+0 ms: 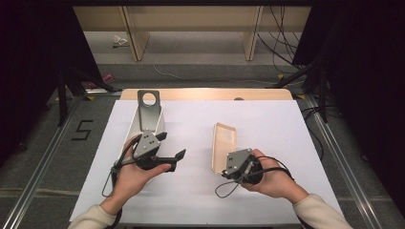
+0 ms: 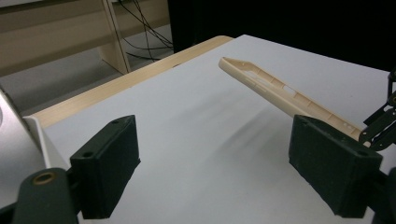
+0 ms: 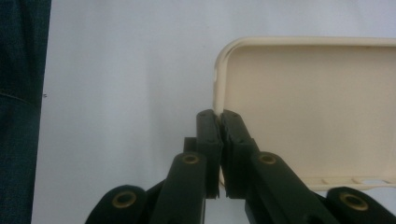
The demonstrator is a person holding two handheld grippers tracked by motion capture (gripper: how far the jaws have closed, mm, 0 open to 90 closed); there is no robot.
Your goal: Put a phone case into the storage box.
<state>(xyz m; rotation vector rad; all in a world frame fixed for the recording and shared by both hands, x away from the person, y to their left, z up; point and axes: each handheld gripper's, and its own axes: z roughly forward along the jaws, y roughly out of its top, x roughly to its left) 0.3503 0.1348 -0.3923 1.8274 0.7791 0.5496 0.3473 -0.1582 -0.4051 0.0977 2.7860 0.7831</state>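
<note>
The shallow cream plastic tray (image 1: pixel 223 147) with rounded corners lies right of centre on the white-covered worktop (image 1: pixel 200 200), its long side running away from the person. The right tool (image 3: pixel 217 116) is clamped on the tray's near rim, jaws pressed together over the thin wall. The left tool (image 2: pixel 212 163) hangs left of the tray, well apart from it, its jaws spread wide with nothing between them. Bare worktop stretches between that tool and the tray. A grey metal bracket (image 1: pixel 148 110) with a round hole stands far left of the tray, near the worktop's back edge.
</note>
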